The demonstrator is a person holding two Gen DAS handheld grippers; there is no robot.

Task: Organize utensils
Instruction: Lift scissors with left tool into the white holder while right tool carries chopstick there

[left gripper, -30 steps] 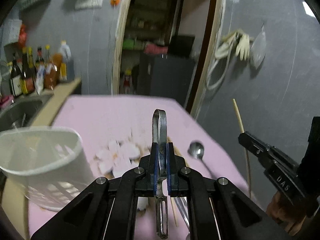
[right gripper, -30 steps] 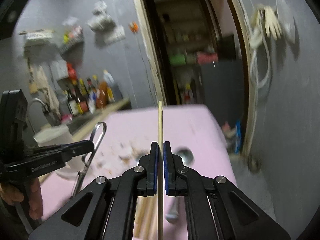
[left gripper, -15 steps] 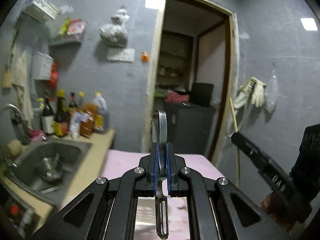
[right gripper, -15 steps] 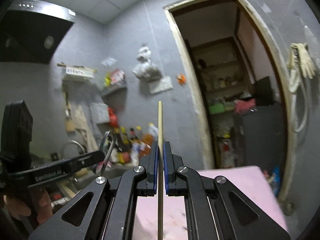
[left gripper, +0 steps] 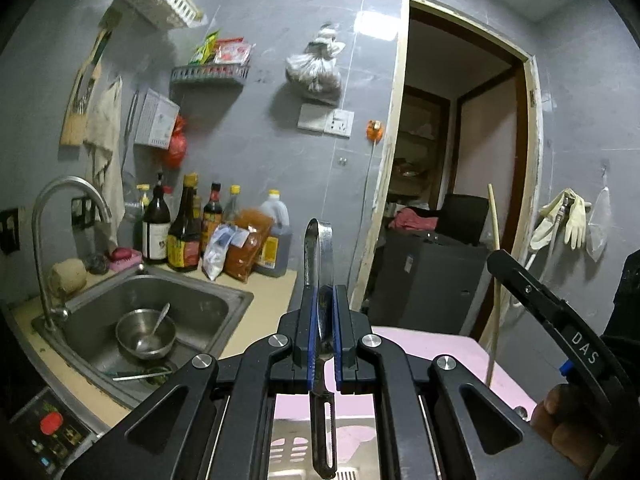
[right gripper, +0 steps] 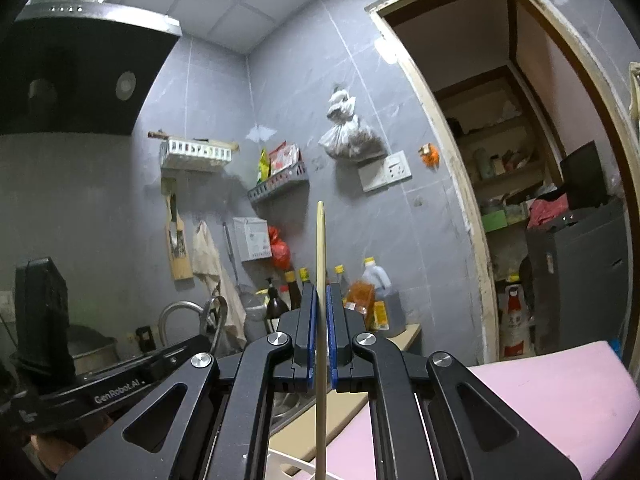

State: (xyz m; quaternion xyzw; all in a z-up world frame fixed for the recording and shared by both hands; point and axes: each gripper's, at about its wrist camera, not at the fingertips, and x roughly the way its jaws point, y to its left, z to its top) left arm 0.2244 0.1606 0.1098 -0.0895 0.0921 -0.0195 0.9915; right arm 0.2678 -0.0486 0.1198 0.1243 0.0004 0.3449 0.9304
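Steel peeler (left gripper: 319, 264) is pinched between blue pads of left gripper (left gripper: 322, 300), jaws closed on it, loop handle sticking up past the tips, slotted blade end hanging below toward the cam. Right gripper (right gripper: 319, 300) likewise clamped on a pale wooden chopstick (right gripper: 320, 264), which stands upright through the pads, top end well above the tips, bottom running out of frame. Both tools held up in the air, over the pink mat (right gripper: 560, 384) & near the counter edge. In left wrist view, right gripper (left gripper: 496, 258) shows at right w/ the chopstick (left gripper: 494, 264) rising from it, a hand (left gripper: 560, 420) behind it. Sink (left gripper: 224, 304) at lower left has a steel bowl (left gripper: 132, 326) w/ a spoon (left gripper: 160, 316) in it; sauce bottles (left gripper: 184, 224) line the wall behind. White slotted caddy (left gripper: 296, 450) just visible under left gripper.
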